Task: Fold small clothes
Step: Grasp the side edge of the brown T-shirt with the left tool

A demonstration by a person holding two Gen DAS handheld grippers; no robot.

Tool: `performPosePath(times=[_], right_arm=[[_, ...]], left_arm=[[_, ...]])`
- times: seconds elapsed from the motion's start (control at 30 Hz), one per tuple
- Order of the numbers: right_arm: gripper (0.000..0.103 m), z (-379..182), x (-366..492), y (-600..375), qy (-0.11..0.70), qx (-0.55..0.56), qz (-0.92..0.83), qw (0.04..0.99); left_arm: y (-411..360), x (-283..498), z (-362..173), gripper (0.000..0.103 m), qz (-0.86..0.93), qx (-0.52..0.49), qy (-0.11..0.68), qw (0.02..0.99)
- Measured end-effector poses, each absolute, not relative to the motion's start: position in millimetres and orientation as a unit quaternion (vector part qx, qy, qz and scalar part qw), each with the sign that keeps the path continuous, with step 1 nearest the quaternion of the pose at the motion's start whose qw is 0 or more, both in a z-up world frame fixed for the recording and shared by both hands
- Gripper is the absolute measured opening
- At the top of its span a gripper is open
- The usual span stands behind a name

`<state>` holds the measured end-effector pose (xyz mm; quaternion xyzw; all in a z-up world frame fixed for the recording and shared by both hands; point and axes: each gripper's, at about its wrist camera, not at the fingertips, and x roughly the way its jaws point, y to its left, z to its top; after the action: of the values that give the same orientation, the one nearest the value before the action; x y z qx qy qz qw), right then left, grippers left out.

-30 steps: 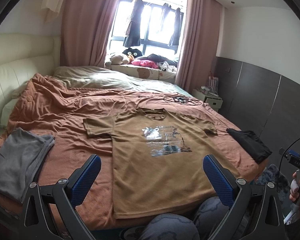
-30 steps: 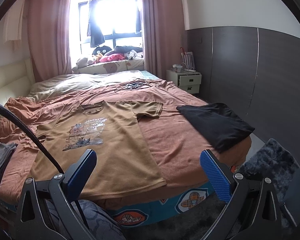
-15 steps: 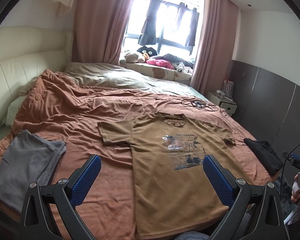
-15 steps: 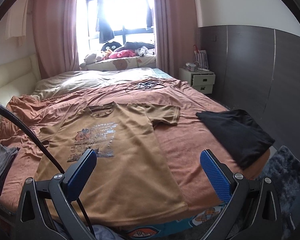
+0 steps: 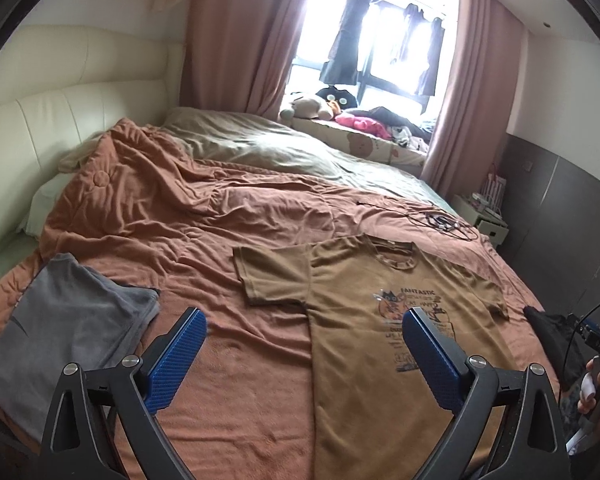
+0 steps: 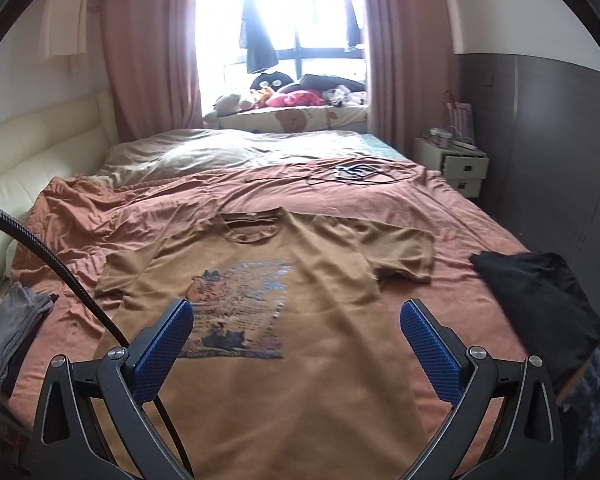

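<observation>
Lengthwise, the brown T-shirt (image 6: 300, 320) lies collar toward the window, both tongs (image 5: 304, 354) (image 6: 296, 342) wide open, empty.

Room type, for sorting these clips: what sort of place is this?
A home bedroom: a wide bed with a padded headboard, a nightstand, and stuffed toys on the curtained window ledge.

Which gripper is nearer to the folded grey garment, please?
Left. The left gripper hovers open just right of the grey garment; the right gripper hangs over the brown T-shirt, farther away.

Stuffed toys (image 6: 256, 98) on windowsill — nightstand (image 6: 456, 166) beside bed.
</observation>
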<state>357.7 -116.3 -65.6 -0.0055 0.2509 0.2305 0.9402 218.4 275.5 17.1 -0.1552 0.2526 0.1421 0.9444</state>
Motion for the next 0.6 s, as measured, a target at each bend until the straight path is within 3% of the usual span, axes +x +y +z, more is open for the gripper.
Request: performPosePath(times=[0.3,0.47,0.6], right_arm=[[0.101,-77.8,414.1,-78.3,0.268,-0.011,0.295,0.917],[0.082,-86.8,444.1,-61.6,0.297,-0.007,0.325,0.898],[0.073,-93.9,467.7,-39.9,0.319,-0.012,0.348,0.881]], left_arm=[[326.9,258.6,-0.5,0.086,0.159,-0.197,0.272,0.929],[351.9,285.4,-19.2,0.08,0.162,-0.226,0.289,0.916],[365.5,306.3,-34.1,0.076,0.161,-0.236,0.302,0.91]])
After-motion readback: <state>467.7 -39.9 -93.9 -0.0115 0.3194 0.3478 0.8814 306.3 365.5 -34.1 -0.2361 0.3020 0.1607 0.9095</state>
